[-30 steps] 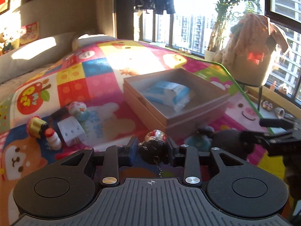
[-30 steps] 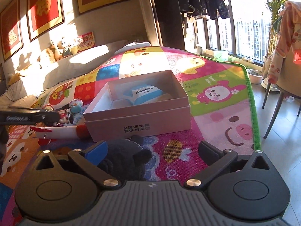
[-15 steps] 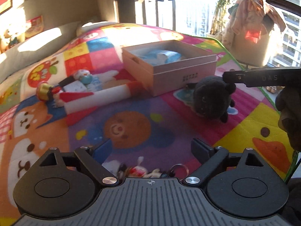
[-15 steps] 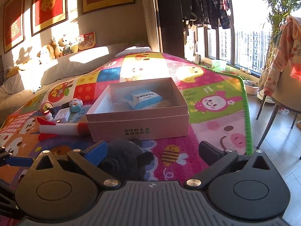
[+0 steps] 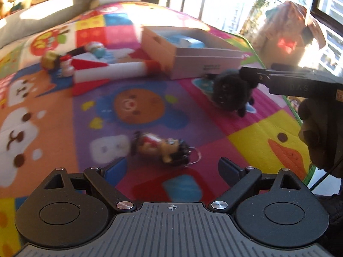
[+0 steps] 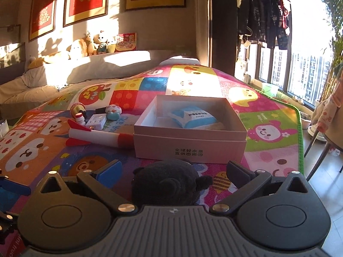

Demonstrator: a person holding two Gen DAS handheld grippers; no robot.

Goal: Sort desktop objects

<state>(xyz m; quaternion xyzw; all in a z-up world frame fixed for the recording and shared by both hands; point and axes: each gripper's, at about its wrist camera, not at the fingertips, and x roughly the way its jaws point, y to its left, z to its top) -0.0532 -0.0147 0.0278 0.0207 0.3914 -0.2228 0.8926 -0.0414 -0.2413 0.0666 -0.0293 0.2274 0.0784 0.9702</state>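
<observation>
Your right gripper point(image 6: 172, 172) is spread around the black plush point(image 6: 169, 184), not pinching; centre it, close, then lift it to the box point(image 6: 190, 147) mid-mat.

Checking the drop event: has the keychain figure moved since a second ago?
Yes. The keychain figure was pinched between the left gripper fingers, near the box; it now lies on the mat ahead of the open fingers, well short of the box.

Keychain figurine point(image 5: 165, 148) lies sideways on mat; black plush point(image 6: 167, 184) near box
</observation>
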